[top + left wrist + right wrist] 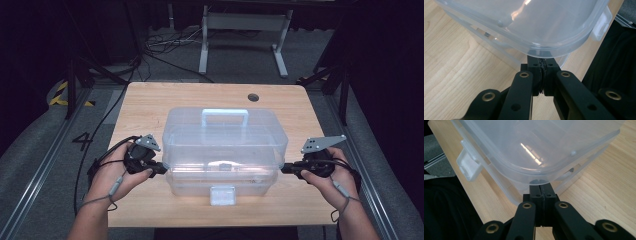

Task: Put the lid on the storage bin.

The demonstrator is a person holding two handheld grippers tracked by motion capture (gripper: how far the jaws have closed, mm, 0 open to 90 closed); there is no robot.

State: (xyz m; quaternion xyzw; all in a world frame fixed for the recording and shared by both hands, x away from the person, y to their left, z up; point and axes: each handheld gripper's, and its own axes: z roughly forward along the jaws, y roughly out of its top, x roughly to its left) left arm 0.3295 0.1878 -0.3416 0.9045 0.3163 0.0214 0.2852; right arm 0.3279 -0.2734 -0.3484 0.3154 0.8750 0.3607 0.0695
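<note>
A: With both grippers tucked under the lid rim of the clear box (225, 150) mid-table (150, 100), looks like a two-sided lid lift.

B: Agreed. Left gripper (541, 60) and right gripper (541, 187) fingers pressed together, gripping nothing, wedged as levers. Front latch (222, 195) hangs loose.

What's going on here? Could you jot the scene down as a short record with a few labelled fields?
Setting: wooden table
Main object: clear plastic storage box, lid on, with white handle on top
Front latch: latch flipped open, lying outward
Left gripper: fingers closed, tips tucked under the lid's left rim
Right gripper: fingers closed, tips under the lid's right rim
Likely aim: lifting the lid from both ends
</note>
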